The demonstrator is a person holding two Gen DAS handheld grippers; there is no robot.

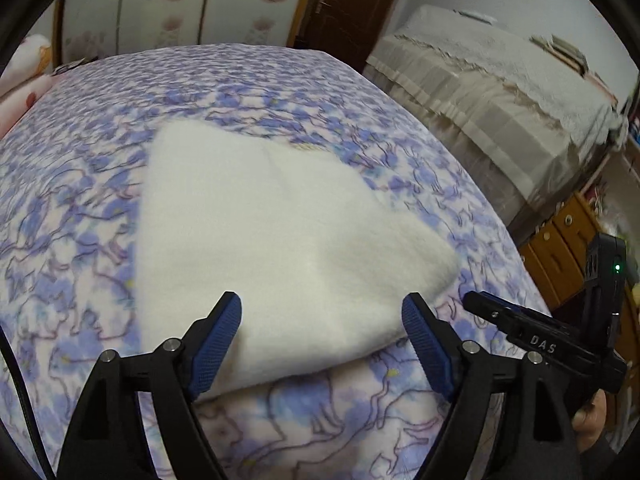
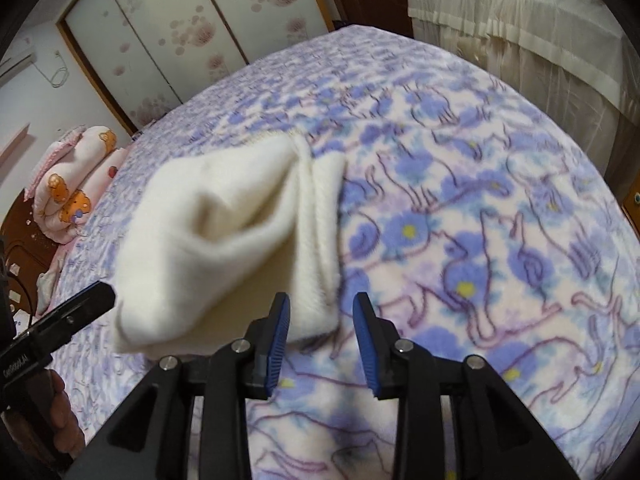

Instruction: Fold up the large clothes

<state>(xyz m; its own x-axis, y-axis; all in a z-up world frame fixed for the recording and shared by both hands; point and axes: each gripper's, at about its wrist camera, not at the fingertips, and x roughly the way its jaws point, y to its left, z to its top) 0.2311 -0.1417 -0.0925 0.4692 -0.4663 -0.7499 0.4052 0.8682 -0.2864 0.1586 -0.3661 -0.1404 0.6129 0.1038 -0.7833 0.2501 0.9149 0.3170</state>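
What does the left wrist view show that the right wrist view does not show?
Only the left wrist view: wooden drawers at the right, and the open left claw straddling the garment's near edge. Only the right wrist view: the rolled pink bear-print quilt, the garment's open layered end, and the right claw with no cloth between its pads. Both share the folded white fleece garment on the purple floral bedspread, and the wardrobe.

A purple floral bedspread (image 2: 480,220) covers the bed. Far left lies rolled pink bedding (image 2: 72,184). A brown door (image 1: 352,4) stands far off.
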